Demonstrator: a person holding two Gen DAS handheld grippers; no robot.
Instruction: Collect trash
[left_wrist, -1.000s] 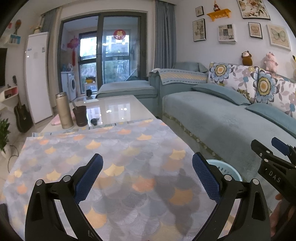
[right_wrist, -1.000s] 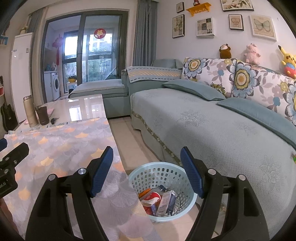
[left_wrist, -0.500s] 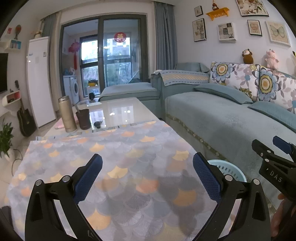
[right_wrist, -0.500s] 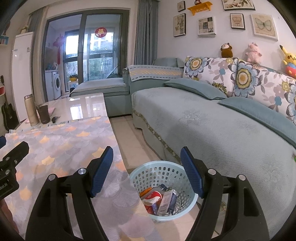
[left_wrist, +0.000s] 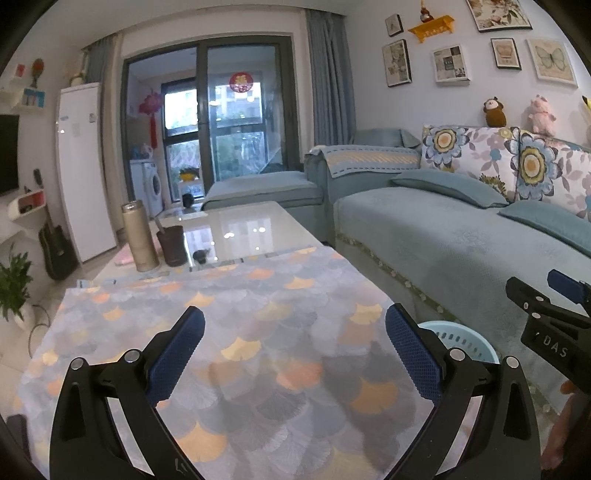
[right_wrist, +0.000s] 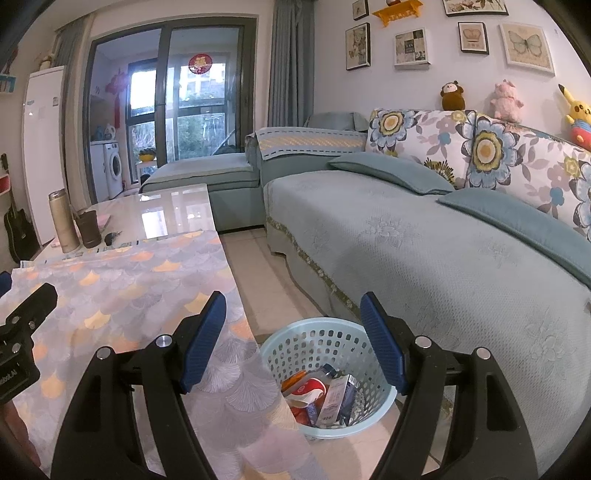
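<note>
Left wrist view looks out over a surface draped in a cloth of grey and orange fan shapes. The left gripper hangs above the cloth with its jaws spread wide and nothing between them. Beyond the cloth the bare glossy top carries a tall metal flask, a dark cup just beside it and a small dark object too small to identify. From this side only a sliver of the basket rim shows past the right-hand finger; its contents are hidden. At the right edge the right gripper is cut off, with part of a hand blurred below it.

From the right wrist view the right gripper is also wide open and holds nothing. Between and below its fingers the pale blue perforated basket stands on the tiled floor, just beside the draped edge of the surface and near the teal sofa. The trash lies inside it: a red and white wrapper, a small carton and something orange (the items overlap, so a count is not possible). The near rim is partly covered by the gripper's right finger. A piece of the left gripper's black frame pokes in at the left edge.
</note>
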